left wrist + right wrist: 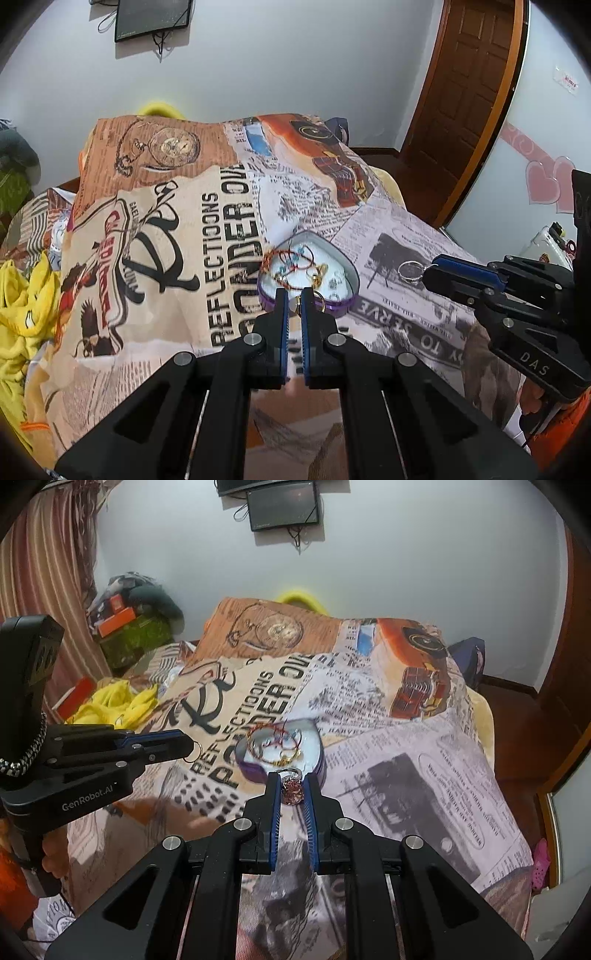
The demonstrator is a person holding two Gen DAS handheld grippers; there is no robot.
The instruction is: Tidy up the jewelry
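Nearest in the right wrist view, the right gripper (292, 775) pinches a silver ring with a large faceted pink stone (292, 793) between its blue-lined fingers. In the left wrist view, the left gripper (294, 293) is closed on a thin gold hoop ring (320, 301), whose arc shows beside the right fingertip. Just beyond both tips, on the newspaper-print bedspread (406, 229), sits a purple heart-shaped tin (308, 271) with a pale interior, holding red cord bracelets with blue beads (291, 260), a gold chain (319, 273) and small silver pieces. Farther off, yellow cloth (22, 295) lies at the left edge of the bed.
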